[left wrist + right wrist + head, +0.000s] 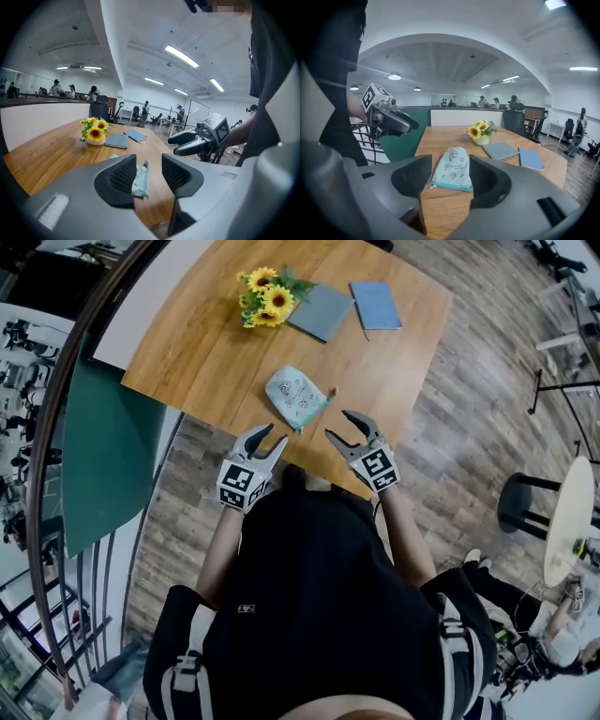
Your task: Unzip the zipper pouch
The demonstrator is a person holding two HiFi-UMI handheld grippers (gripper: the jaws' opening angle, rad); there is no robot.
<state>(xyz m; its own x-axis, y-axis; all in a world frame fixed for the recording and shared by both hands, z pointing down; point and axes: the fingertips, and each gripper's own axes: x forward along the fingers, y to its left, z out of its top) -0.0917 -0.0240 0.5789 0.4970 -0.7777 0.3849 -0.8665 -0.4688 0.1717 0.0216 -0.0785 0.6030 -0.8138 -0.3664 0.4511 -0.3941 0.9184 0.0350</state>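
Zipper pouch lies untouched near table edge. Left gripper and right gripper flank it, jaws wide, empty, probably lining up.

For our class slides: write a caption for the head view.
Left gripper and right gripper, both open, poised near the zipper pouch on the wooden table.

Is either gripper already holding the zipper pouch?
No: the left gripper and right gripper both stand open, short of the zipper pouch lying on the table.
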